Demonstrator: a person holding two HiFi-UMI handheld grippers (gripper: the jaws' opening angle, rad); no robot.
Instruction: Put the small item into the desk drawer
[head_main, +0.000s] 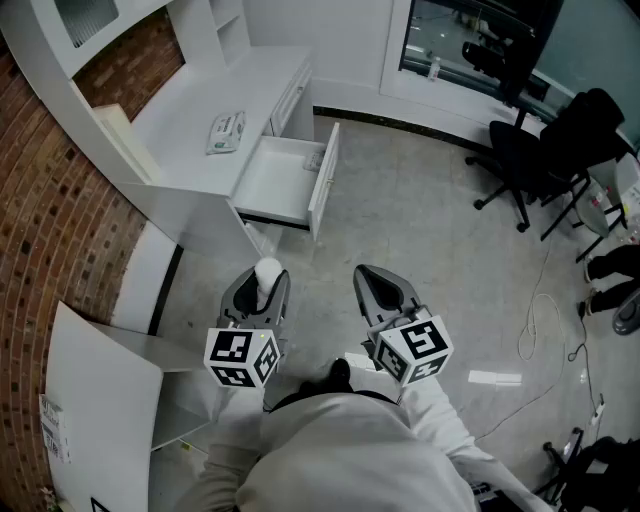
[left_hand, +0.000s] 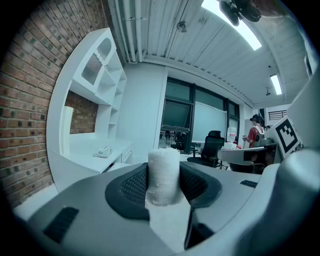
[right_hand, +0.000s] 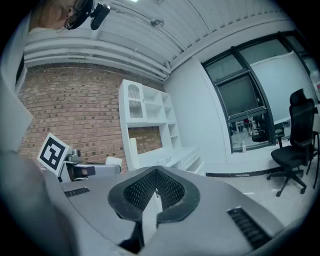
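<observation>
A small white roll (head_main: 267, 272) stands upright between the jaws of my left gripper (head_main: 257, 292), which is shut on it. In the left gripper view the roll (left_hand: 163, 175) sticks up above the dark pads (left_hand: 131, 187). My right gripper (head_main: 380, 292) hangs beside it, shut with nothing in it; its jaw tips meet in the right gripper view (right_hand: 156, 192). Ahead, the white desk (head_main: 190, 110) has one drawer (head_main: 275, 180) pulled out, and it looks bare inside. Both grippers are over the floor, well short of the drawer.
A flat packet (head_main: 227, 132) lies on the desk top. White shelving stands against a brick wall (head_main: 45, 220). Black office chairs (head_main: 530, 150) and loose cables (head_main: 540, 320) are at the right. A white panel (head_main: 100, 400) leans at the lower left.
</observation>
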